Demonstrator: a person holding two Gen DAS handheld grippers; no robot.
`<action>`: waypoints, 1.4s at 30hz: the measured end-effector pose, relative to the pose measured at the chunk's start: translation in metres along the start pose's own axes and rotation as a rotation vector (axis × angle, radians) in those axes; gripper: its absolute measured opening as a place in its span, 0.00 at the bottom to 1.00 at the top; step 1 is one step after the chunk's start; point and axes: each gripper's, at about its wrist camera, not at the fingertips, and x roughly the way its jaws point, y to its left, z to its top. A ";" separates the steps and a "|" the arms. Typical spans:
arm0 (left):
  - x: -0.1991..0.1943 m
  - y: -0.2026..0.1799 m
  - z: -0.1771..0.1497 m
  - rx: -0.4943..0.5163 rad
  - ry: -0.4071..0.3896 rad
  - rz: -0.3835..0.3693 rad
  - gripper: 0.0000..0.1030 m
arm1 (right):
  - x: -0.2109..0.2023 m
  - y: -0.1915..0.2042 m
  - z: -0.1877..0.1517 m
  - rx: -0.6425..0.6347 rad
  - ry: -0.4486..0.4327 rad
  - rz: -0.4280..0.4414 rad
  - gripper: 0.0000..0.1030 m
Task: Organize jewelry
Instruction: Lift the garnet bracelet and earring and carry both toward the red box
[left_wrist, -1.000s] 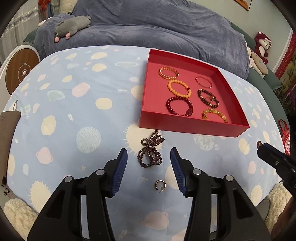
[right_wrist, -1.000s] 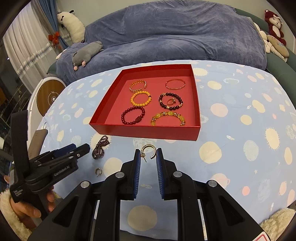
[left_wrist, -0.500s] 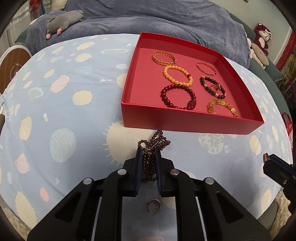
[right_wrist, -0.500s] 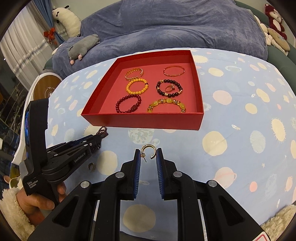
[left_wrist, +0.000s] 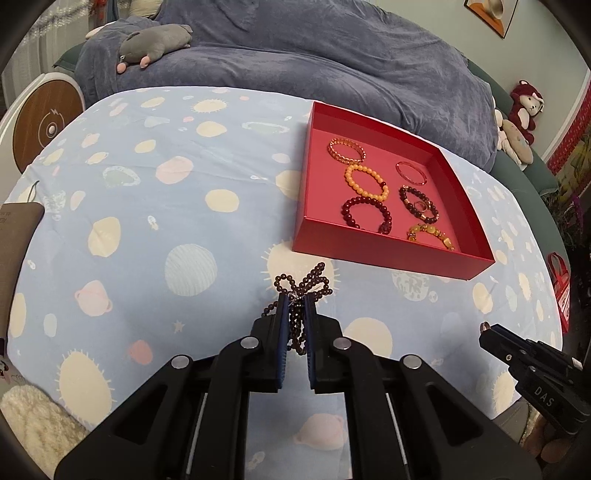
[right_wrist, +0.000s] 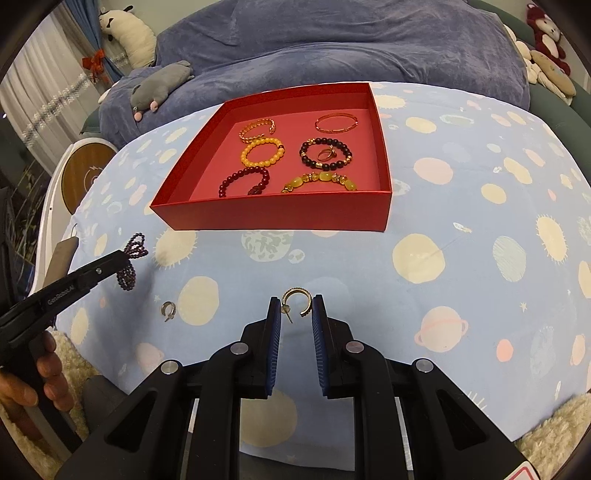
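Six bracelets and one ring (right_wrist: 325, 153) lie in one red tray (right_wrist: 273, 216); two hoop earrings and one dark bead strand (left_wrist: 301, 295) are outside it. The left gripper (left_wrist: 295, 306) tilts steeply down, jaws pinched on the strand near the tray's near-left corner; small brown-purple beads loop out above the tips. The right gripper (right_wrist: 295, 314) also points down, jaws narrow around the gold earring (right_wrist: 295, 297) near the bed's front edge. The silver earring (right_wrist: 169, 309) lies to its left.
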 end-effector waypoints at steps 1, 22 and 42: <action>-0.005 0.002 -0.001 0.000 -0.002 0.002 0.08 | -0.002 -0.002 -0.002 0.003 0.000 0.000 0.16; -0.051 -0.005 -0.038 0.048 0.029 -0.040 0.08 | -0.039 -0.031 -0.041 0.028 0.014 -0.026 0.16; -0.032 -0.049 0.010 0.074 -0.018 -0.116 0.08 | -0.018 -0.008 0.007 -0.013 -0.032 0.028 0.16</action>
